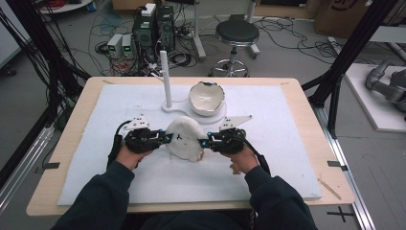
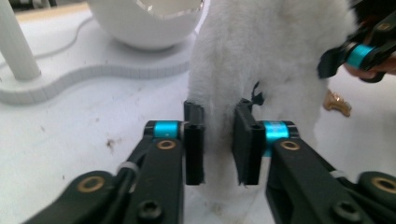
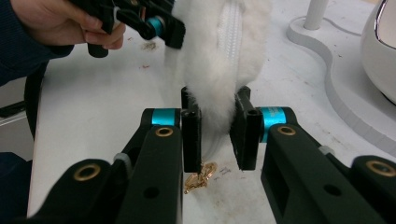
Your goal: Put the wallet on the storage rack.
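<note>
High view is showing a white furry pouch (image 1: 184, 139) sitting near the middle of the white mat (image 1: 95, 177), with the left gripper (image 1: 165, 138) pinching its left edge and the right gripper (image 1: 205, 142) pinching its right edge. In the left gripper view, the jaws are clamping a fold of the pouch's fur (image 2: 261, 60). In the right gripper view, the jaws are squeezing the fur beside a white zipper (image 3: 232, 32), and a small gold zipper pull (image 3: 201, 177) is hanging just below them. Holding both sides is probably keeping the soft pouch upright and taut, so that the zipper can be worked. Farther off, a white egg-shaped bowl (image 1: 207, 98) and a white post (image 1: 166, 79) are standing on a white base (image 1: 174, 108).
</note>
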Tool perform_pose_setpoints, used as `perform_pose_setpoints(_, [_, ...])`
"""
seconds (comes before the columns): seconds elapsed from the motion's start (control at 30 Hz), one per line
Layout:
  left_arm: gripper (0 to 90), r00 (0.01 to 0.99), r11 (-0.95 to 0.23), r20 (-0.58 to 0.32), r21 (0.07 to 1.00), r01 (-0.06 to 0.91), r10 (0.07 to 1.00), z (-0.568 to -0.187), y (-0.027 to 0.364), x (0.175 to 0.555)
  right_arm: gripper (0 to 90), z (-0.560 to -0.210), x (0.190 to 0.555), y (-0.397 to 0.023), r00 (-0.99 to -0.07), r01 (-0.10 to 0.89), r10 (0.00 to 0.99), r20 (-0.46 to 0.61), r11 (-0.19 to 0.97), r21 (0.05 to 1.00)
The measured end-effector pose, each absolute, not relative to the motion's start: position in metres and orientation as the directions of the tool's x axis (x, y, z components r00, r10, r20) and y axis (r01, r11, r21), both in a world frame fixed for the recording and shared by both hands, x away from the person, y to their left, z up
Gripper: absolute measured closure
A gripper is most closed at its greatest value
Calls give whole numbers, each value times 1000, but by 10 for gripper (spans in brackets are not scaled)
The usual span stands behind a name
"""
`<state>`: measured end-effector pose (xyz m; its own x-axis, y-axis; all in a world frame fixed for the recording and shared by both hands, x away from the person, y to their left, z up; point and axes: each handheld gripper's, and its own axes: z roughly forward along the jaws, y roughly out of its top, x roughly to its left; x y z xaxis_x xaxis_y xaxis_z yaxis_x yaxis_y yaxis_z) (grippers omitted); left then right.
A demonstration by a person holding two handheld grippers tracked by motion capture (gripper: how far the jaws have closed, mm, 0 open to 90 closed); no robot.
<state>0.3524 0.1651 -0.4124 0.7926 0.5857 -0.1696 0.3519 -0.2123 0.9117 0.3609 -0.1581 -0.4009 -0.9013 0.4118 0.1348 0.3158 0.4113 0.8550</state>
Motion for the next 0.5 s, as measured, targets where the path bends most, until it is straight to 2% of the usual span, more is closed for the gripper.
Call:
perform_pose_setpoints(0.07, [791,804,-212,-166,916,340,571,-411,166,351,696,-401,362,-159,-903,319,404,146,402,858])
perform_pose_setpoints(0.13, [799,821,-216,-156,923,320,549,-410,164,350,586,-402,363,-160,-900,331,403,166,385,862])
perform_pose_setpoints(0.33, [807,864,-228,-156,928,294,478,-409,162,349,607,-402,366,-162,-898,323,413,154,380,867])
perform_pose_setpoints(0.5, [814,892,-254,-134,931,263,433,-408,157,347,497,-404,370,-165,-885,307,451,115,379,873])
